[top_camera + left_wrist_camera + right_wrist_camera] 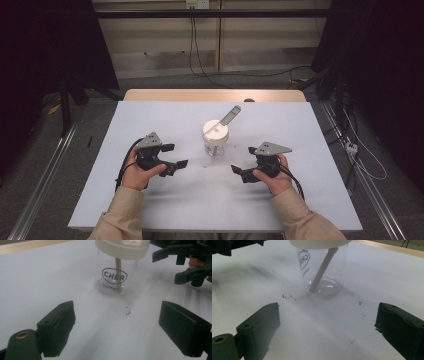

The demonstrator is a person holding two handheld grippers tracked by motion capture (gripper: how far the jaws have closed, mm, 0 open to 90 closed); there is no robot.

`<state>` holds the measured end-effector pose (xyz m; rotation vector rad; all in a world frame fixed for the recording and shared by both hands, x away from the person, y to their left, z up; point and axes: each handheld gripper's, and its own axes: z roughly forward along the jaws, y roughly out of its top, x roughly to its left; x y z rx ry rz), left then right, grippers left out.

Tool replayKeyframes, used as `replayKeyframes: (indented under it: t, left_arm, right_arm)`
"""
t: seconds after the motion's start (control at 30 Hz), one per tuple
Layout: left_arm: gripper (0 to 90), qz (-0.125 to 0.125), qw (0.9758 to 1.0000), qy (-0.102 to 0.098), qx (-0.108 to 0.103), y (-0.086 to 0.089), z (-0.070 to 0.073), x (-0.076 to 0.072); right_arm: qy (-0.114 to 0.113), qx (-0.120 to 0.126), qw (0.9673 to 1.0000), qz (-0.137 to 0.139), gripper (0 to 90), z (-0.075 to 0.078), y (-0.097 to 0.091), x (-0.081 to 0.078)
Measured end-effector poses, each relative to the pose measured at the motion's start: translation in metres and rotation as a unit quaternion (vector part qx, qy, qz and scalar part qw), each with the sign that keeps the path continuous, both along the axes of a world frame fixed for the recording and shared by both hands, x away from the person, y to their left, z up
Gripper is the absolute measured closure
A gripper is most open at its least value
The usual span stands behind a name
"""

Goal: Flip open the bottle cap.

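Jar [215,142] w/ white lid [215,131] stands upright mid-table on the white sheet [150,210], a stick-like handle [230,115] poking up thru the lid & leaning to the right. It's clear, w/ a "CHER" logo [114,276] on the side and nothing else inside that I can make out.

Left gripper [172,156] sits just left of the jar, tongs spread wide, nothing between them, pointing in at the glass. In the left gripper view the jar is dead ahead, between the pads [58,325] but farther off, no contact.

Right gripper [239,171] is on the other side, a bit nearer the person, tongs also spread & empty. A few dark specks [287,297] lie on the sheet nearby.

Looks like the approach step: both hands closing in, no grasp yet. Next move, I reckon: one gripper goes fwd to clamp the glass body low & steady, the other goes for the lid or handle. Glass is slick & light, so square the pads before squeezing or it may skid or tip.
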<state>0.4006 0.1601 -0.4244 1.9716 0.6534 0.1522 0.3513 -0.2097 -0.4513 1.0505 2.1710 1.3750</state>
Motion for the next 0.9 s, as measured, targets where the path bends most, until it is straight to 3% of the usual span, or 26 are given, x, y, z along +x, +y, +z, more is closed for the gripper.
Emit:
replayKeyframes:
  t: [0.2,0.9]
  left_arm:
    - [13.2,-0.001,1.0,-0.002,0.009,0.008,-0.002,-0.005]
    - [13.2,0.011,0.9999,-0.002,0.013,0.028,-0.005,-0.013]
  right_arm:
    - [0.005,0.012,0.9999,-0.002,5.3,-0.001,-0.01,-0.006]
    - [0.011,0.007,0.9999,-0.009,5.3,-0.005,-0.029,-0.021]
